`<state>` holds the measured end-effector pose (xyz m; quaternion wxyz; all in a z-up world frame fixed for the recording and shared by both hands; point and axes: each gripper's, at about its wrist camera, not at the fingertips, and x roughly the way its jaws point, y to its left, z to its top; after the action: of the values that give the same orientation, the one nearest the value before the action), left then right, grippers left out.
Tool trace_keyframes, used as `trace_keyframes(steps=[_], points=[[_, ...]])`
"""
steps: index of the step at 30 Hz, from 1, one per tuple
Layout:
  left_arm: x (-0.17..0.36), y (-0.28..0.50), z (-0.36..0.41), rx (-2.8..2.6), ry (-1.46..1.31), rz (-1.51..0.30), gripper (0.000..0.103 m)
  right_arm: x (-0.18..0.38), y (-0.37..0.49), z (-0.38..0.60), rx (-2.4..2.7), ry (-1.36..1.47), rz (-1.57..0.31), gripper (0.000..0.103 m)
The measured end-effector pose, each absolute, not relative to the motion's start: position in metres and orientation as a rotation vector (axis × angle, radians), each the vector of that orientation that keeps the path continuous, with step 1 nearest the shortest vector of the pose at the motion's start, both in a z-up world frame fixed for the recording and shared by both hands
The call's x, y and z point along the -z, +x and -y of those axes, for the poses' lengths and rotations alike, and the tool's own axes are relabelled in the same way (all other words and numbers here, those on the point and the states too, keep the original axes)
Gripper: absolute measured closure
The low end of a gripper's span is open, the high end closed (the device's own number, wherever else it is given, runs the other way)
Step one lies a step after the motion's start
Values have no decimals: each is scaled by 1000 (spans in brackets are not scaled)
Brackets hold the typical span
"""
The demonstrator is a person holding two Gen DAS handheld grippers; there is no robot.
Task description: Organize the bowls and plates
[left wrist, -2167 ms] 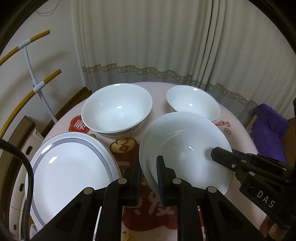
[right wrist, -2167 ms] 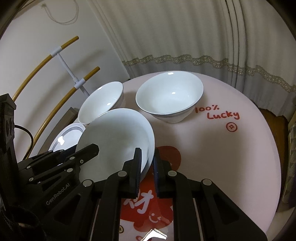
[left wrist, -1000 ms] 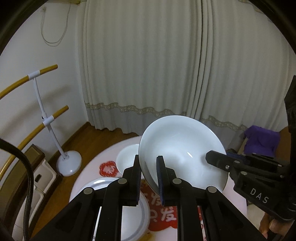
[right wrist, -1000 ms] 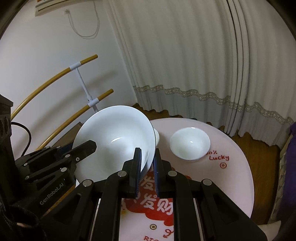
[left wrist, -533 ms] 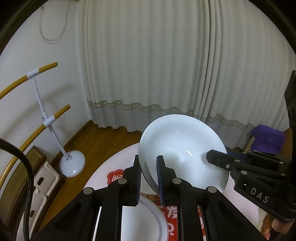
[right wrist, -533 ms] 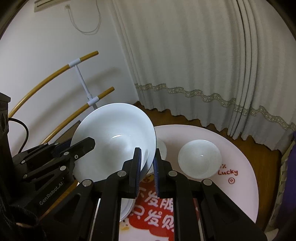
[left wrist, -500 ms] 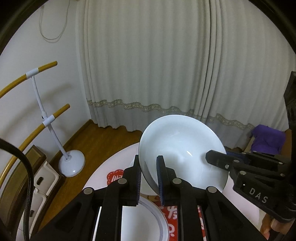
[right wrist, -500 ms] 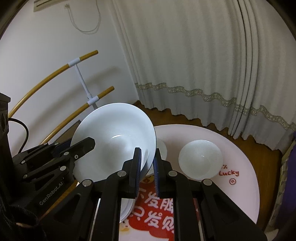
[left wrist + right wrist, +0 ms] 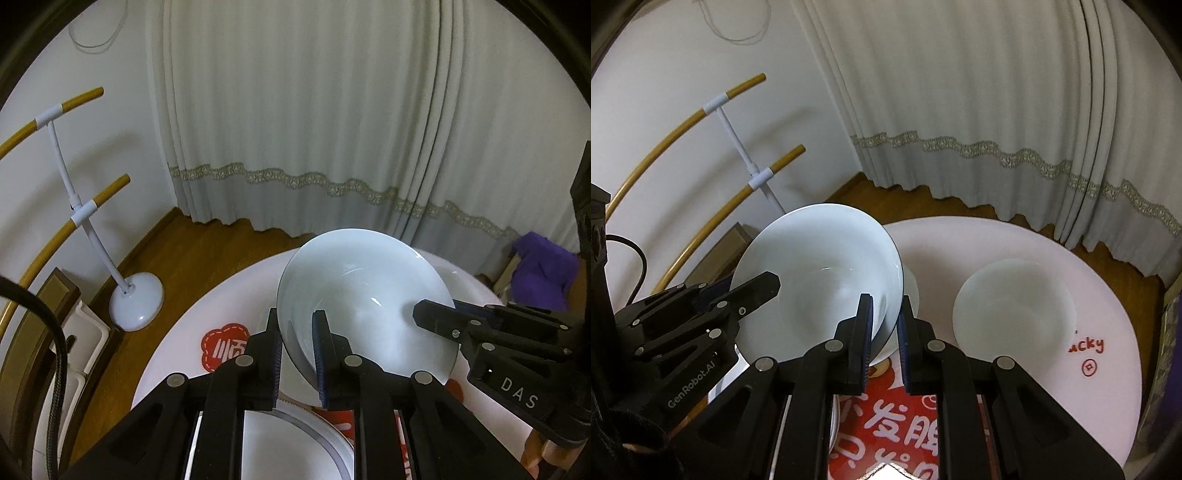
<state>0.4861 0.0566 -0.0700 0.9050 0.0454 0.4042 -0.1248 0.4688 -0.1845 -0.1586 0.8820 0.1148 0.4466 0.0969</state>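
The left hand-held gripper [image 9: 297,350] is clamped on the near left rim of a large, deep white ceramic bowl [image 9: 364,302], one pad inside and one outside the wall. The right hand-held gripper [image 9: 884,328] pinches the opposite rim of the same bowl [image 9: 820,273] in the same way, so the bowl hangs tilted between the two, lifted clear above the round pale pink surface [image 9: 1015,236]. Below the bowl, partly hidden by it, sits another white bowl [image 9: 910,286], only its edge showing. To the right of the held bowl a smaller white bowl [image 9: 1014,308] rests on the surface, beside red lettering [image 9: 1087,345]. Nearer than the held bowl, under the left gripper, lies a white plate with a grey band [image 9: 295,443], next to a red printed mat [image 9: 897,424].
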Motion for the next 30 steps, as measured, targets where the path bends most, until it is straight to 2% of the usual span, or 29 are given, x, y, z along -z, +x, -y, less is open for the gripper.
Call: trace_keyframes(steps=[12, 30], points=[[106, 568, -27, 241, 106, -898, 91, 185, 481, 182, -188, 231, -977, 90], [128, 580, -22, 231, 121, -917, 91, 199, 487, 177, -181, 226, -1009, 90]])
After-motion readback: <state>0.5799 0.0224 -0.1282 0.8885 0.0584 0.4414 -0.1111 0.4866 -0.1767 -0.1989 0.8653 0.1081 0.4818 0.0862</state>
